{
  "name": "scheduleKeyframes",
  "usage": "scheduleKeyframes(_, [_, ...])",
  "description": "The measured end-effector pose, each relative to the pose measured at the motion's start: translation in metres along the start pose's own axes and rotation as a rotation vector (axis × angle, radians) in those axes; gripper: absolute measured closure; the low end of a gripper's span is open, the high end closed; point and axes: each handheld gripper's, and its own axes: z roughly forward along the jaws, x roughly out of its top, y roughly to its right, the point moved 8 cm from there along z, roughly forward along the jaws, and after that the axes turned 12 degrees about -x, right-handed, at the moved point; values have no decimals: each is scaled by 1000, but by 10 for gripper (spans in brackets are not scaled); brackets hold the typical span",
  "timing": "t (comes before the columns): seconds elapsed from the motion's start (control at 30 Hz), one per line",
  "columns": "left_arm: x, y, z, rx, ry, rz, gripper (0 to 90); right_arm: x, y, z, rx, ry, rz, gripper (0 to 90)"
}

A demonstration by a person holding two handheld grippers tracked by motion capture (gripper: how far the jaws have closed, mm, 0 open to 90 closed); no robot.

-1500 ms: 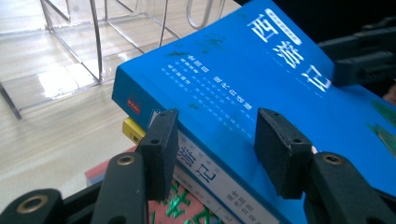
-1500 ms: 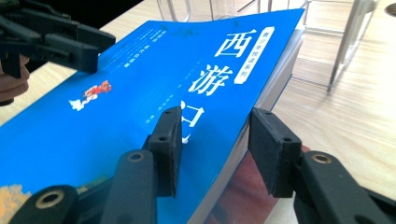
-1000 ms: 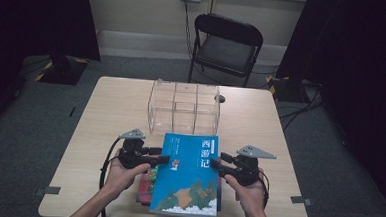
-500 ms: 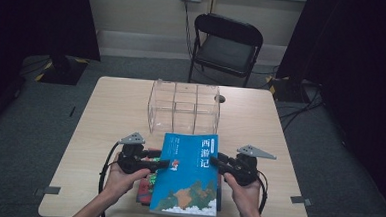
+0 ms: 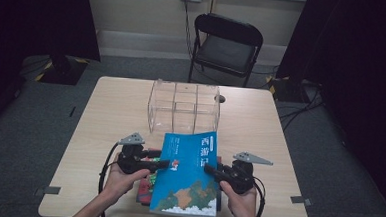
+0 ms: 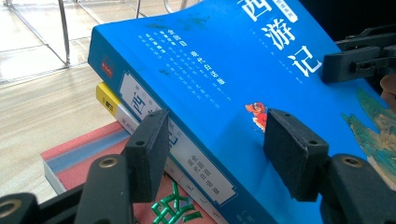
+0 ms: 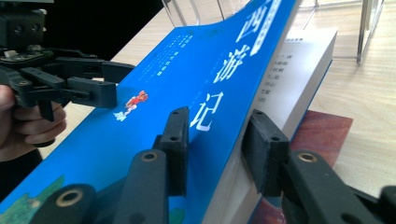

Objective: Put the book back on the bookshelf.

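Note:
A thick blue book (image 5: pixel 190 176) with white Chinese title characters is held tilted between my two grippers, above a low stack at the table's front. My left gripper (image 5: pixel 165 163) is shut on its spine side: one pad on the spine (image 6: pixel 149 149), the other on the cover. My right gripper (image 5: pixel 209 169) has just been closing its jaws on the opposite long edge; one pad (image 7: pixel 177 140) presses the cover (image 7: pixel 187 84), the other the white page block. Beneath lie a yellow-spined book (image 6: pixel 107 98) and a red book (image 6: pixel 70 154).
A clear acrylic organizer (image 5: pixel 183 108) with compartments stands mid-table just beyond the book's far edge. A black folding chair (image 5: pixel 227 45) sits behind the wooden table (image 5: pixel 260 122). Cables trail from both grippers toward the front edge.

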Motion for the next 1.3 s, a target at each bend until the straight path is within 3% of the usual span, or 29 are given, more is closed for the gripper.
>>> scheduleKeyframes(0.03, [0, 0, 1, -6, -2, -7, 396, 3, 2, 3, 38, -14, 27, 621])
scheduleKeyframes(0.13, [0, -1, 2, -8, -5, -15, 374, 5, 2, 8, 57, -21, 41, 613])
scheduleKeyframes(0.3, [0, -2, 4, -5, -9, -17, 341, 17, -1, 24, 124, -66, 35, 568])
scheduleKeyframes(0.5, [2, -5, 7, -1, -19, -27, 291, 22, -5, 31, 182, -97, 3, 551])
scheduleKeyframes(0.67, [4, -7, 11, 16, -23, -31, 247, 25, -7, 34, 207, -153, -45, 562])
scheduleKeyframes(0.83, [5, -8, 12, 21, -23, -34, 242, 27, -7, 37, 234, -171, -36, 546])
scheduleKeyframes(0.9, [5, -9, 11, 17, -23, -31, 239, 28, -5, 39, 230, -175, -49, 607])
scheduleKeyframes(0.97, [5, -9, 11, 16, -23, -26, 236, 27, -3, 39, 207, -175, -59, 707])
scheduleKeyframes(1.0, [5, -9, 12, 13, -16, -30, 236, 27, -3, 39, 207, -175, -59, 707])
scheduleKeyframes(1.07, [5, -10, 12, 9, -12, -30, 235, 27, -4, 38, 246, -139, -57, 766])
scheduleKeyframes(1.3, [5, -10, 10, -9, -16, -14, 225, 30, -11, 30, 258, -45, -120, 814])
